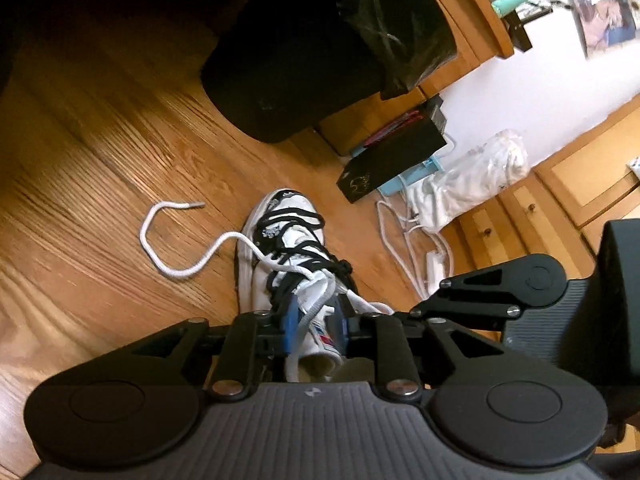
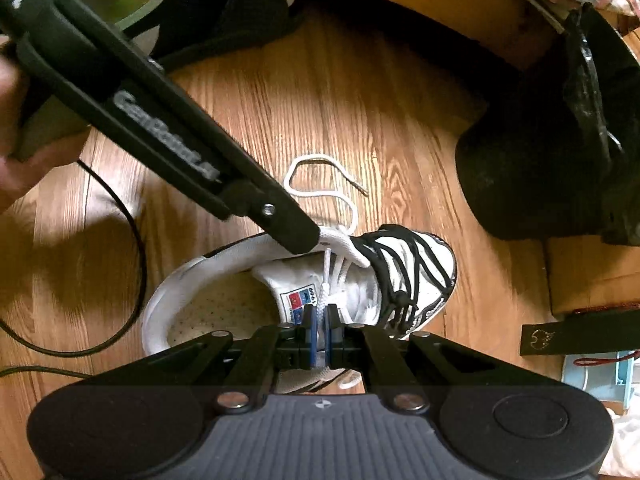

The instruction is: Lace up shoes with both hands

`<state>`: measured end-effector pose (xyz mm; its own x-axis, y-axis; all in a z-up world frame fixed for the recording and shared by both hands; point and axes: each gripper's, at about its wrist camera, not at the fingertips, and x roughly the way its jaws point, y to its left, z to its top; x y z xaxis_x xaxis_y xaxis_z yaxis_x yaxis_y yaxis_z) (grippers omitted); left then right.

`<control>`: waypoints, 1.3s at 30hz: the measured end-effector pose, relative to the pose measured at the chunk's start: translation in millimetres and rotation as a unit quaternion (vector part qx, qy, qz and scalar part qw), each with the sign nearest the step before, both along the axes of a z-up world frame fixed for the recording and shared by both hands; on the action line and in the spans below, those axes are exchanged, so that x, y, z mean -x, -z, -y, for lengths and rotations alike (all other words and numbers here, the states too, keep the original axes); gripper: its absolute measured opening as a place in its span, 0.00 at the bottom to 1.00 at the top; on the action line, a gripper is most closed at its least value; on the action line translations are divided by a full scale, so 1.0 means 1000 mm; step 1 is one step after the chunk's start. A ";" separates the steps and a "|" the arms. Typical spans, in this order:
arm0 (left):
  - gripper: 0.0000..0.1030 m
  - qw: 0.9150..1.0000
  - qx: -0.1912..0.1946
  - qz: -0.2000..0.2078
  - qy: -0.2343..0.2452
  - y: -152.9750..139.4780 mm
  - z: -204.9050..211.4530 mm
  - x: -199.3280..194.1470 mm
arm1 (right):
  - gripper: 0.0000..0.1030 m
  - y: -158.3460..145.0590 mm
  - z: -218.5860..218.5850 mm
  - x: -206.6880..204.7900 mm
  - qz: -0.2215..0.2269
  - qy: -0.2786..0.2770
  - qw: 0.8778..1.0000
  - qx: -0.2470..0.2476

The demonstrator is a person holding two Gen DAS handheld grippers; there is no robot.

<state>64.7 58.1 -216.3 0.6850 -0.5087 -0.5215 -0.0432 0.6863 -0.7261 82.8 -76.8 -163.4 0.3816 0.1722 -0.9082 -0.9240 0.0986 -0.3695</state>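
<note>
Right gripper (image 2: 320, 330) fingers pinch the white lace (image 2: 326, 280), which runs up-frame to the shoe (image 2: 360, 280); left gripper (image 1: 314, 326) fingers stand slightly apart, lace loose between.

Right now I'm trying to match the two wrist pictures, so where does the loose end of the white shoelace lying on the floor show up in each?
Left wrist view: the white shoelace end curls on the wooden floor, left of the shoe and near its toe.
Right wrist view: the same end loops on the floor beyond the shoe, upper centre.
Shared landmark: the white shoe with black laces.
</note>
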 end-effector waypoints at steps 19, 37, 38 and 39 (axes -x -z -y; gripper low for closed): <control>0.23 0.970 0.221 -0.048 -0.085 0.056 -0.035 0.012 | 0.04 0.005 -0.011 -0.005 -0.009 -0.002 1.000 0.014; 0.20 0.985 0.160 -0.018 -0.056 0.043 -0.042 0.033 | 0.04 0.000 -0.016 -0.008 -0.027 0.017 0.999 -0.005; 0.20 0.985 0.161 -0.016 -0.056 0.043 -0.043 0.034 | 0.04 -0.001 -0.016 -0.009 -0.027 0.019 0.999 -0.007; 0.20 0.985 0.160 -0.015 -0.055 0.042 -0.044 0.034 | 0.04 -0.001 -0.016 -0.009 -0.027 0.020 0.999 -0.009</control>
